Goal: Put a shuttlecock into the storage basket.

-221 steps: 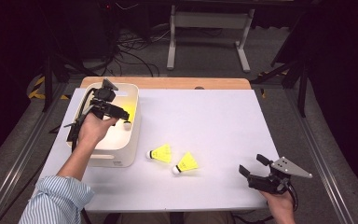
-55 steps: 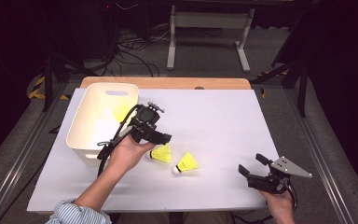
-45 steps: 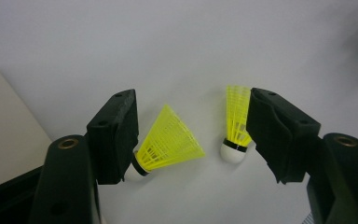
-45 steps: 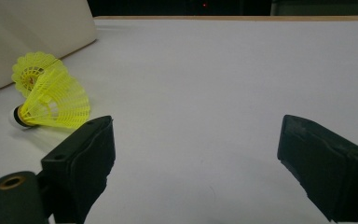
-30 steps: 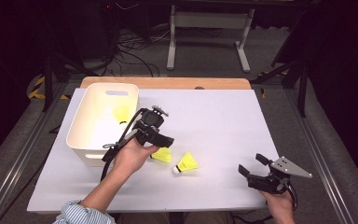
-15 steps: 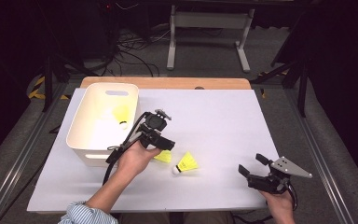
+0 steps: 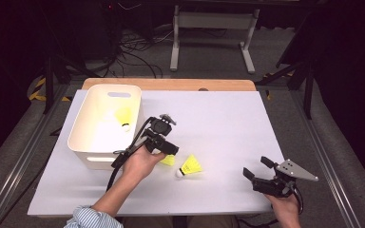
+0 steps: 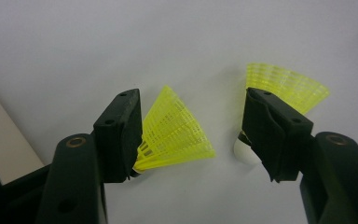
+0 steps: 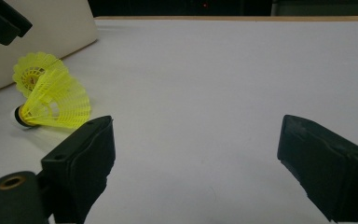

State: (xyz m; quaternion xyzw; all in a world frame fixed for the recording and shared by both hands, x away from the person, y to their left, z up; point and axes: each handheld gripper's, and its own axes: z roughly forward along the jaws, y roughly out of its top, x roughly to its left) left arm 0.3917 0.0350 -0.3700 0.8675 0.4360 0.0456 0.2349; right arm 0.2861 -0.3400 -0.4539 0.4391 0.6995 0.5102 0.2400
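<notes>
Two yellow shuttlecocks lie on the white table. My left gripper [image 7: 170, 153] hangs open just above the left shuttlecock [image 7: 168, 160]. In the left gripper view that shuttlecock [image 8: 175, 130] sits between the jaws of the left gripper [image 8: 191, 116], close against the left one, with a gap to the right one. The other shuttlecock [image 7: 190, 166] lies just right of it, and its skirt [image 8: 284, 86] peeks past the right jaw. My right gripper [image 7: 255, 167] rests open and empty near the front right edge. A third shuttlecock [image 7: 123, 116] lies in the white tub [image 7: 86, 137].
The white tub [image 9: 42, 28] stands at the table's left, close behind the left hand. In the right gripper view both table shuttlecocks [image 9: 56, 105] lie far left of the right gripper [image 9: 196, 140]. A wooden board [image 7: 171, 84] lines the far edge.
My left gripper left the tub, crossed right and came down, still open, over the left shuttlecock on the table. The right gripper has stayed put.
</notes>
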